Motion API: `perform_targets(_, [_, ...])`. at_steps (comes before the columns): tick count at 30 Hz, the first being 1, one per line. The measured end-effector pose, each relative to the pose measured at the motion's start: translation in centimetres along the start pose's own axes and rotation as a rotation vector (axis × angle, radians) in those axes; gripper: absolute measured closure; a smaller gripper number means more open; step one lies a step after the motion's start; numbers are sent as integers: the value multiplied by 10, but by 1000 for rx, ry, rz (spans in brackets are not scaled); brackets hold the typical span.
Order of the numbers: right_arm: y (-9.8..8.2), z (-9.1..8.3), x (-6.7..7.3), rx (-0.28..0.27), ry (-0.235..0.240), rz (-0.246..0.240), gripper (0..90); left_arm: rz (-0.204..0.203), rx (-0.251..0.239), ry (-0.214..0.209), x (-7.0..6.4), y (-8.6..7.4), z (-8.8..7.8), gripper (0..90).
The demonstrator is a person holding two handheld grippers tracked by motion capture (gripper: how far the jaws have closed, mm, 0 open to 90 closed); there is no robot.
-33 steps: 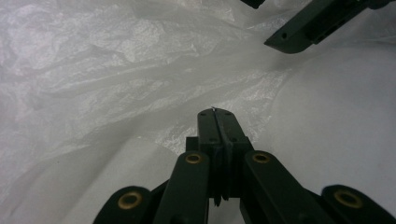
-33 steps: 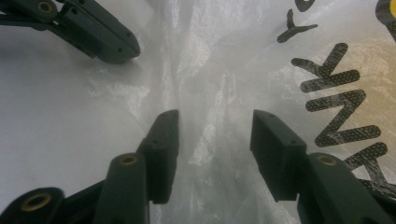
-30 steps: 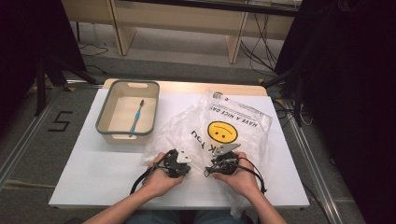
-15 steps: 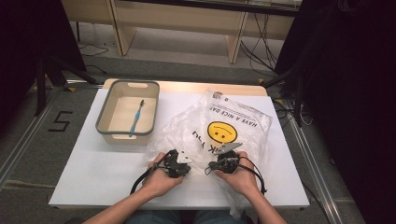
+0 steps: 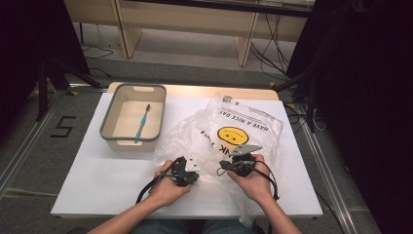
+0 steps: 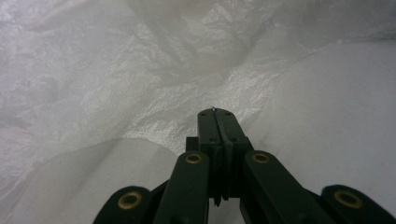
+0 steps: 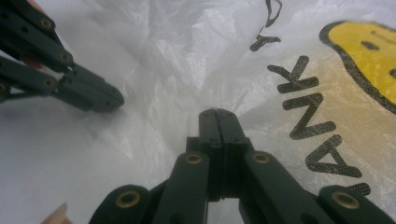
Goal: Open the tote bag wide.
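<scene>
The plastic bag [image 5: 234, 134] lies crumpled at centre right of the high view, its near edge pinched by the closed left gripper [image 6: 215, 112] and the just-closed right gripper [image 7: 218, 112], so pulling apart too hard could tear the thin film or slip it free.

A white table [image 5: 97, 180] carries a grey tub [image 5: 108, 132] at its far left and a crumpled plastic bag [image 5: 243, 129] beside it.
</scene>
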State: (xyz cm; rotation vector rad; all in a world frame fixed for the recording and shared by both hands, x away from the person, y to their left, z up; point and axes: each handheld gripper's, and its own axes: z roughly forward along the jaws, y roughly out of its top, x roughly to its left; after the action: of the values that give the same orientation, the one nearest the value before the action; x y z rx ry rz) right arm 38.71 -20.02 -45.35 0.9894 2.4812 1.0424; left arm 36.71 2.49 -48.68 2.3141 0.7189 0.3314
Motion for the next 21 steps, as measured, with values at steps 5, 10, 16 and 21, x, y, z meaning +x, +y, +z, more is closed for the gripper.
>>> perform_targets(5, [6, -7, 1, -41, -17, -2, 900, 7, 0, 8, -1, 0, 0, 894])
perform_targets(10, [13, -15, 2, -92, -36, -1, 900, 11, -3, 13, -2, 0, 0, 895])
perform_targets(16, [21, -22, 2, -148, -67, 4, 900, 26, -3, 25, -4, 0, 0, 894])
perform_targets(21, [24, -26, 0, -182, -91, 6, 900, 25, -4, 25, -3, 0, 1, 894])
